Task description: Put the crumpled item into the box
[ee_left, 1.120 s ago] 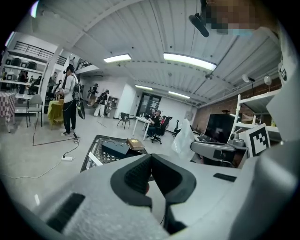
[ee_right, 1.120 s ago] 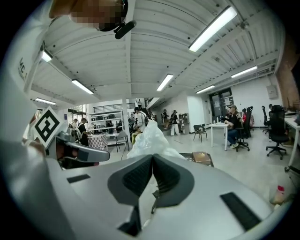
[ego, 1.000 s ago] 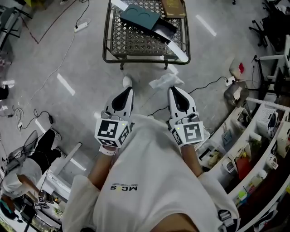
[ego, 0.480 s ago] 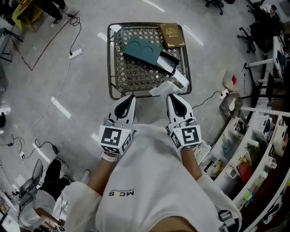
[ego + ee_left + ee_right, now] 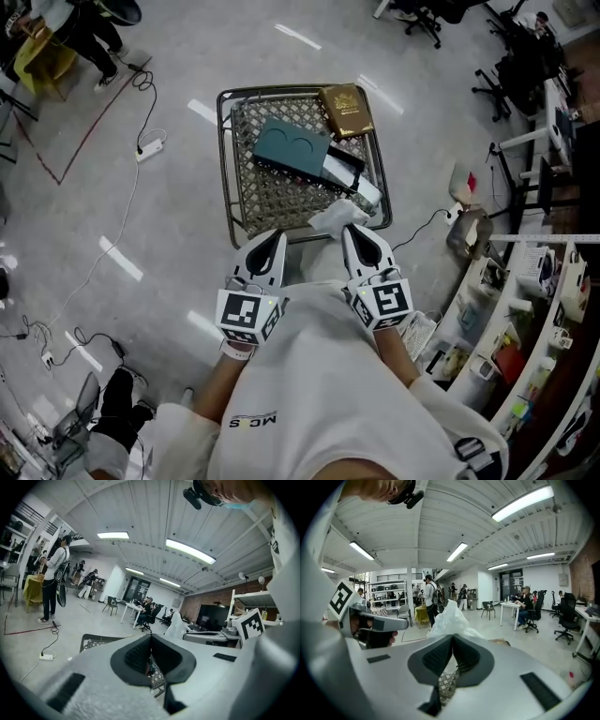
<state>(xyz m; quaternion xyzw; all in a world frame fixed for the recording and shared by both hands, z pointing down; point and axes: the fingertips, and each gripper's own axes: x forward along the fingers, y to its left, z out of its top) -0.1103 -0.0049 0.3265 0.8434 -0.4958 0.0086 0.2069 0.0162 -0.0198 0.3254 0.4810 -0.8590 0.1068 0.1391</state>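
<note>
Right hand-held gripper [image 5: 451, 638] has its jaws pressed together on the white crumpled item [image 5: 449, 616], which billows up past the tips; in the head view the crumpled item [image 5: 334, 217] hangs from the right hand-held gripper [image 5: 349, 231] just over the near edge of the wire-mesh table [image 5: 223, 169]. Left hand-held gripper [image 5: 151, 638] is closed on nothing, with only mesh showing past its tips, and in the head view the left hand-held gripper [image 5: 272, 236] sits beside the right one, at its 9 o'clock, just short of the table rim. The box [image 5: 295, 148] lies on the mesh at about 11 o'clock from the loaded jaws, near but not touching. Its long axis runs from 10 o'clock to 4 o'clock, and its dark open end [image 5: 343, 170] points toward 4 o'clock, which puts that opening almost straight ahead at 12 o'clock of the right hand-held gripper. A brown book [image 5: 345, 99] rests beyond, at the far right corner. The right hand is clearly the nearer one to the opening, so the coming move looks like a short forward reach and a release there; the light item may snag on the jaws.
</note>
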